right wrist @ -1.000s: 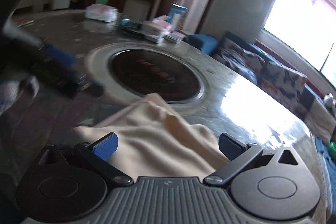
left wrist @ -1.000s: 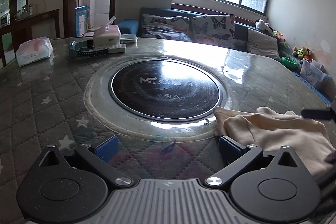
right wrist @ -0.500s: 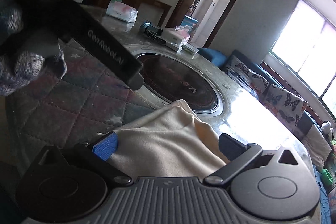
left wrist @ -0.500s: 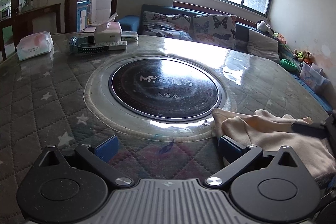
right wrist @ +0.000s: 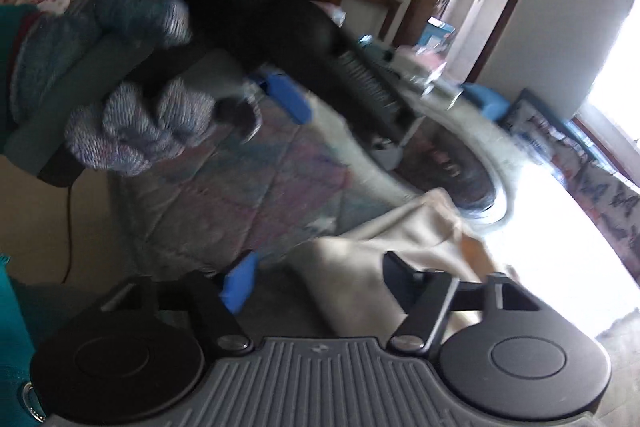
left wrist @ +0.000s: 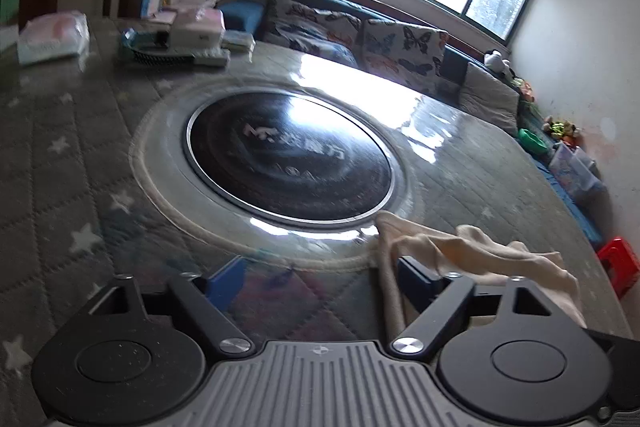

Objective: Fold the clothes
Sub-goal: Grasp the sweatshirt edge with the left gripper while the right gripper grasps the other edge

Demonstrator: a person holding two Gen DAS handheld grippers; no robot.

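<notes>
- Left wrist view: the left gripper has its jaws spread wide, nothing between the blue pads. A cream garment lies rumpled on the quilted, star-printed table cover, at the near right edge of the round table, its far corner just touching the rim of the black glass cooktop. The right-hand finger sits against the garment's near edge; the cloth is not pinched. A tissue pack and a white box stand well apart at the far side.
- Right wrist view: the right gripper is likewise released, fingers apart, the garment bunched just ahead of and partly between them. The other gripper crosses above, held by a gloved hand. The picture is motion-blurred.
- Judgement: the garment lies creased, with no neat fold visible; whether it awaits spreading or a further fold cannot be told. A clean grip would take a single layer at a corner or hem, each gripper on a separate edge, lifting evenly so the cloth does not drag onto the cooktop.
</notes>
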